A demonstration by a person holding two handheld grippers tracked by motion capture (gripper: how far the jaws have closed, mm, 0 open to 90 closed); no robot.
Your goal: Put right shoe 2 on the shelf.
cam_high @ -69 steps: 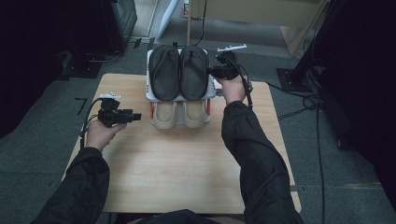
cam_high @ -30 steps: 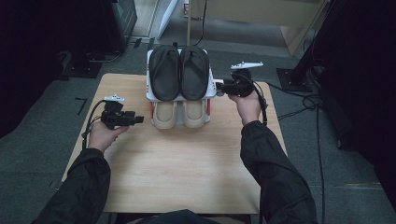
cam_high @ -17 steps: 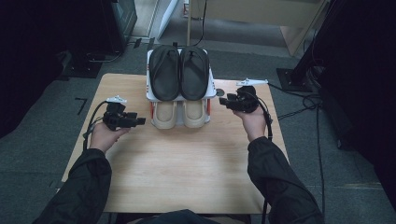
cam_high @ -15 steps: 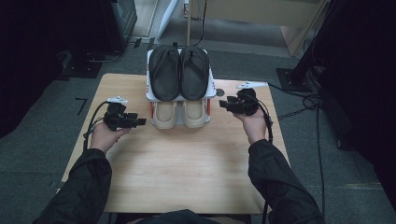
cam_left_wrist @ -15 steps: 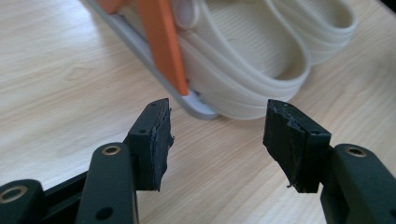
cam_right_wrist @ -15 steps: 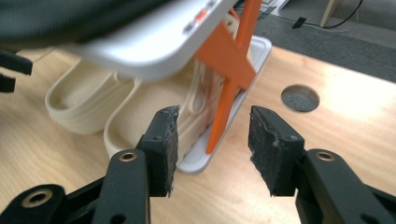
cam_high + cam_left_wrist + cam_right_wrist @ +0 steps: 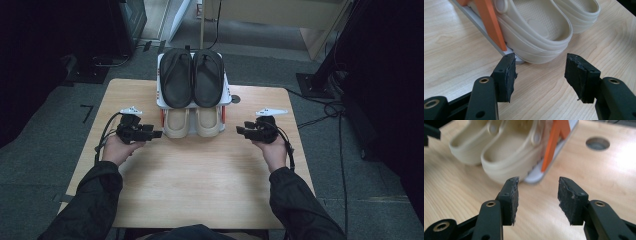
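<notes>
Beige clogs (image 7: 192, 121) sit side by side on the lower shelf of a small white shoe rack (image 7: 226, 97) with orange legs, at the far middle of my wooden table (image 7: 200, 180), and a pair of black sandals (image 7: 192, 77) lies on the shelf above them. My left gripper (image 7: 152, 134) is just to the left of the clogs, jaws wide apart with bare tabletop between them; the nearest clog's heel (image 7: 536, 37) lies beyond and above the gap, not touching either pad. My right gripper (image 7: 240, 131) rests low to the right of the rack, its jaws having just been opening, nothing between them; the clogs (image 7: 506, 152) and an orange leg (image 7: 554, 142) lie ahead, to the left of the gap.
</notes>
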